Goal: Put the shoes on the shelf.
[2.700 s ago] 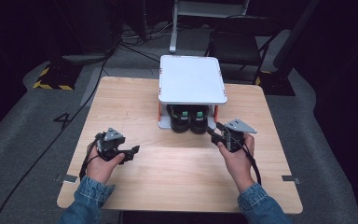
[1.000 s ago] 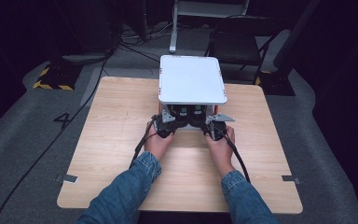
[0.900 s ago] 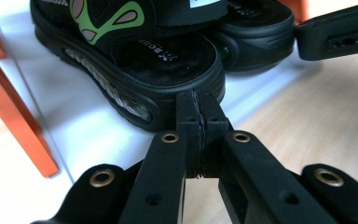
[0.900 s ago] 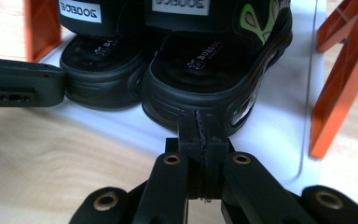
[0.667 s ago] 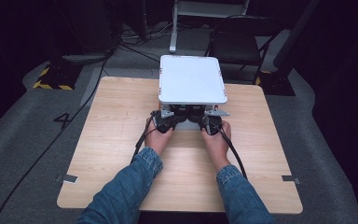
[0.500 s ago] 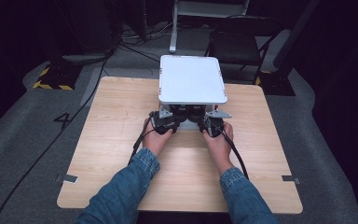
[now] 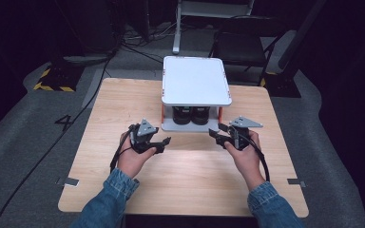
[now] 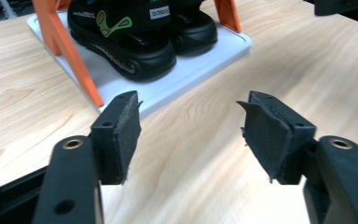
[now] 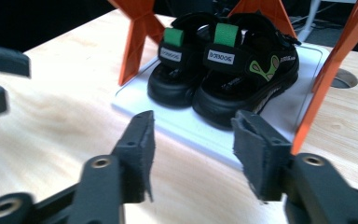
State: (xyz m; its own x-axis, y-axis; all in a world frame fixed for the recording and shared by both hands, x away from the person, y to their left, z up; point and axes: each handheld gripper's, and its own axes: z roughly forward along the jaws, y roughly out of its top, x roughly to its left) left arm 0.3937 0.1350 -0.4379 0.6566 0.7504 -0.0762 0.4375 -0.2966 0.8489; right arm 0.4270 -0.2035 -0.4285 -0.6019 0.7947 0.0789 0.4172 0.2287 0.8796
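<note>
The pair of black sandals (image 7: 190, 115) sits on the rack's (image 7: 197, 80) lower shelf, at the bench's (image 7: 180, 190) twelve o'clock. Both grippers, left (image 7: 164, 142) and right (image 7: 215, 134), have drawn back from it, jaws wide apart and empty, suggesting placement is complete.
</note>
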